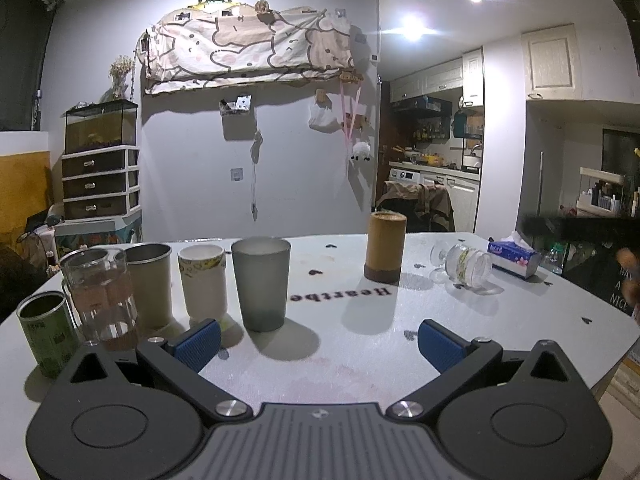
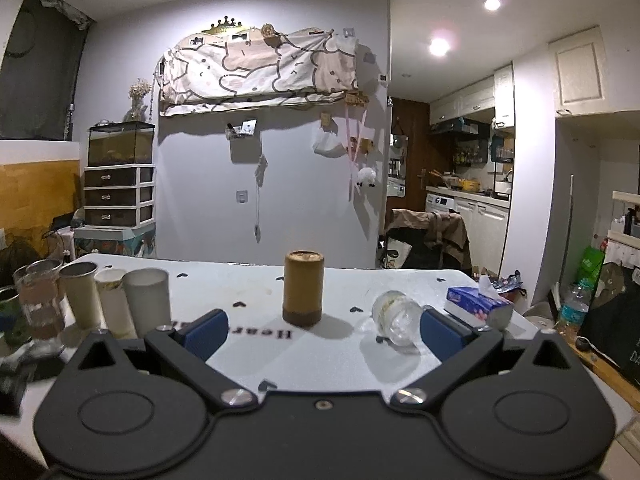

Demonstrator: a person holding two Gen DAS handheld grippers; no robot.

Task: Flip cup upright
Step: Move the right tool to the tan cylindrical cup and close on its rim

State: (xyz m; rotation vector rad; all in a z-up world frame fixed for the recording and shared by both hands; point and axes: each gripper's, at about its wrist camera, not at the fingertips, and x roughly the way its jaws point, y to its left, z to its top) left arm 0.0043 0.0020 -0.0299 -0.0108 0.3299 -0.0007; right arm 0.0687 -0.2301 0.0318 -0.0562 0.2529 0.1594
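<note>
My left gripper (image 1: pixel 318 344) hangs low over the white table (image 1: pixel 352 360) with its blue pads (image 1: pixel 198 344) spread wide and nothing between them. My right gripper (image 2: pixel 322 336) is likewise wide apart and carries nothing.

The cup I have to deal with is the clear glass goblet (image 1: pixel 466 266), lying on its side at the right of the left wrist frame, its stem and foot to the left and its mouth to the right. In the right wrist frame the same goblet (image 2: pixel 396 318) lies right of centre, just beside my right-hand blue pad (image 2: pixel 440 336); whether they touch I cannot tell.

A brown bamboo cup (image 1: pixel 385 248) stands mouth down near the middle of the table, just left of the goblet, above the upside-down printed lettering (image 1: pixel 340 295). A blue tissue box (image 1: pixel 514 258) sits just to the right of the goblet.

Along the left of the left wrist frame runs a row of upright cups: a frosted grey tumbler (image 1: pixel 262 284) nearest the centre, then a paper cup (image 1: pixel 203 282), a metal cup (image 1: pixel 150 284), a clear glass (image 1: pixel 100 296) and a green can (image 1: pixel 46 332) at the lower left. The tumbler stands just ahead of my left-hand pad.
</note>
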